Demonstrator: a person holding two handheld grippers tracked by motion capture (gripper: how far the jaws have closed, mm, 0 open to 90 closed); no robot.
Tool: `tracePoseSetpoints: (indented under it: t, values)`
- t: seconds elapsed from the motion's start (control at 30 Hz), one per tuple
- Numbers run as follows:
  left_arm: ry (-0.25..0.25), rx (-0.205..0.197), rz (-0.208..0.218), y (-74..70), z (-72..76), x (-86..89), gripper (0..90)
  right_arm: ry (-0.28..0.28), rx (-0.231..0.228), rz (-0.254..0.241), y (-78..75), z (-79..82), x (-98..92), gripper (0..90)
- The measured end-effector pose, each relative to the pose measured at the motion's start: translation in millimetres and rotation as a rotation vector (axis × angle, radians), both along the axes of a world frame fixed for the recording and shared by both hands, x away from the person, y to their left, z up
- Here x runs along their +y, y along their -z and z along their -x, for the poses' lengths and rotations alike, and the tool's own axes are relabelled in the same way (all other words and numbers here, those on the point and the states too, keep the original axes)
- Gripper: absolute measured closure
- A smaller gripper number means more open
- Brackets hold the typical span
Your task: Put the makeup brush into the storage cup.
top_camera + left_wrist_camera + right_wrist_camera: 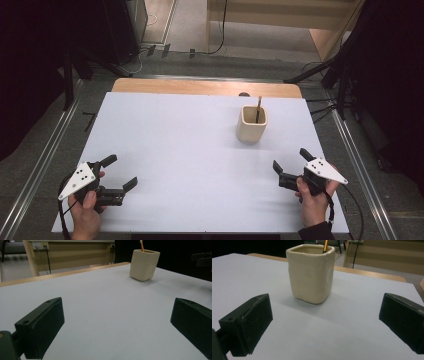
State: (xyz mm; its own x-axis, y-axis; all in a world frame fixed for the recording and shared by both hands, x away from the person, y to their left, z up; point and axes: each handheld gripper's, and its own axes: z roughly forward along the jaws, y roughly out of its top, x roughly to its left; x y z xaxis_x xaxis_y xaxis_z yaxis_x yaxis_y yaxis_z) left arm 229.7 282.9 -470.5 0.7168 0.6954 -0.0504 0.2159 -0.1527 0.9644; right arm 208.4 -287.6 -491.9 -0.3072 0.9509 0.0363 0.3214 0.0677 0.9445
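A cream square cup [251, 124] stands upright on the white table top [190, 150], right of centre toward the back. A thin brown-and-orange stick [258, 109] leans inside it. My left gripper [119, 171] rests open near the front left corner, held by a hand, with nothing between its jaws. My right gripper [291, 160] is open near the front right, a short way in front of the cup. The cup [311, 273] stands close ahead in the right gripper view, and the cup [144, 264] sits far off in the left gripper view.
The white sheet covers a wooden table whose back edge [205, 87] shows. Metal rails [50, 145] run along both sides on the floor. Black stands and cables [330, 75] sit beyond the back right corner.
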Motion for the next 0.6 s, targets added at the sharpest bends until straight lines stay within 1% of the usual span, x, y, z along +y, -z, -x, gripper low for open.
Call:
tracePoseSetpoints:
  t: [0.13, 0.47, 0.6]
  values:
    - [-0.006, -0.001, 0.002, -0.3, 0.4, 0.6, 0.0, -0.011, 0.008, 0.006, 2.0, 3.7, 0.0, 0.0]
    - [-0.008, -0.001, 0.005, -0.3, 0.5, 0.7, 0.0, -0.021, 0.003, 0.008, 2.0, 12.7, -4.0, 0.0]
    - [-0.008, -0.001, 0.005, -0.3, 0.6, 0.7, 0.0, -0.023, 0.01, 0.006, 2.8, 16.3, -5.0, 0.0]
